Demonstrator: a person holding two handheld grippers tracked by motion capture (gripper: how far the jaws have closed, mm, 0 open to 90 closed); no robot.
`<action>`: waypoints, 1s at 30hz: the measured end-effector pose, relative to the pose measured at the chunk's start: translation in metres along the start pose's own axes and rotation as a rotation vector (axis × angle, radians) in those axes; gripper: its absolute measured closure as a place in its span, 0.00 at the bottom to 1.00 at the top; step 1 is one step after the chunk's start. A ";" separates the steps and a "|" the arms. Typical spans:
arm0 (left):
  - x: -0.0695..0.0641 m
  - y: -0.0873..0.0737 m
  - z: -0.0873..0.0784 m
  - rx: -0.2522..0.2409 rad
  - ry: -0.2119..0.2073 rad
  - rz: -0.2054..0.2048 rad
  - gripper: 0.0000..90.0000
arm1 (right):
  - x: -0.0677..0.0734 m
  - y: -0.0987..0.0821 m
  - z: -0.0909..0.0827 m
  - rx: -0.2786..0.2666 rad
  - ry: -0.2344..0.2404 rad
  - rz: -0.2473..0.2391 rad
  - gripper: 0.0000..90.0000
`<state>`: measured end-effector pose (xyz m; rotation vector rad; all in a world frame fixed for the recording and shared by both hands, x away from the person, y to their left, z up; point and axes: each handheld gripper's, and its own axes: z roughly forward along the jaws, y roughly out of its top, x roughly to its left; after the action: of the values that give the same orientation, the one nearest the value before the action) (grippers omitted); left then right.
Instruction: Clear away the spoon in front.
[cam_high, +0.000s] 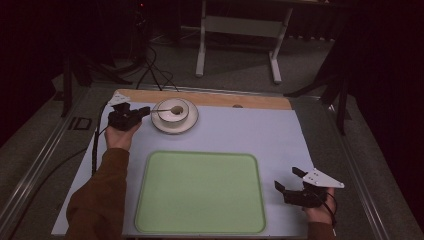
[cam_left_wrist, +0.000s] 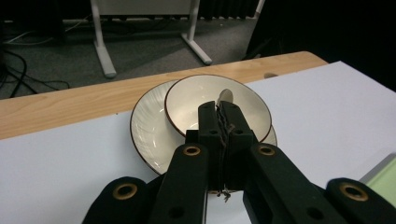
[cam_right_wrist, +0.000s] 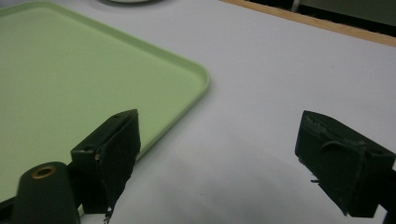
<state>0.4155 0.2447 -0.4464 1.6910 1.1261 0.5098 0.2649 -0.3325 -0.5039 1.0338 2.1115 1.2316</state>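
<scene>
A cream bowl (cam_high: 176, 114) with a dark rim sits on a matching plate (cam_high: 191, 123) at the back left of the table. A spoon (cam_high: 169, 109) lies in the bowl. My left gripper (cam_high: 146, 111) reaches over the plate's left rim. In the left gripper view its jaws (cam_left_wrist: 218, 106) are pressed together on the spoon's handle, and the spoon's tip (cam_left_wrist: 226, 95) pokes out beyond them over the bowl (cam_left_wrist: 191, 100) and plate (cam_left_wrist: 147, 130). My right gripper (cam_high: 286, 178) rests open at the front right, beside the green tray (cam_high: 200, 192). Nothing lies between its jaws (cam_right_wrist: 219, 126).
The tray (cam_right_wrist: 70, 70) lies empty at the front middle on a pale mat (cam_high: 260, 135). A strip of bare wooden table (cam_high: 250, 101) runs along the back edge. Beyond it stand a white desk frame (cam_high: 240, 45) and cables (cam_high: 155, 70) on the floor.
</scene>
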 end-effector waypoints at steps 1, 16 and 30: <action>0.000 0.000 -0.001 -0.002 0.000 0.003 0.99 | 0.000 0.000 0.000 0.000 0.000 0.000 0.15; -0.012 0.007 -0.020 -0.013 -0.008 0.050 0.99 | 0.000 0.000 -0.001 -0.002 -0.002 0.001 0.15; -0.024 0.004 -0.043 -0.003 -0.024 0.089 0.99 | 0.000 0.000 -0.001 -0.003 -0.003 0.000 0.15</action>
<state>0.3728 0.2452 -0.4210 1.7467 1.0357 0.5453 0.2644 -0.3329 -0.5035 1.0339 2.1067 1.2321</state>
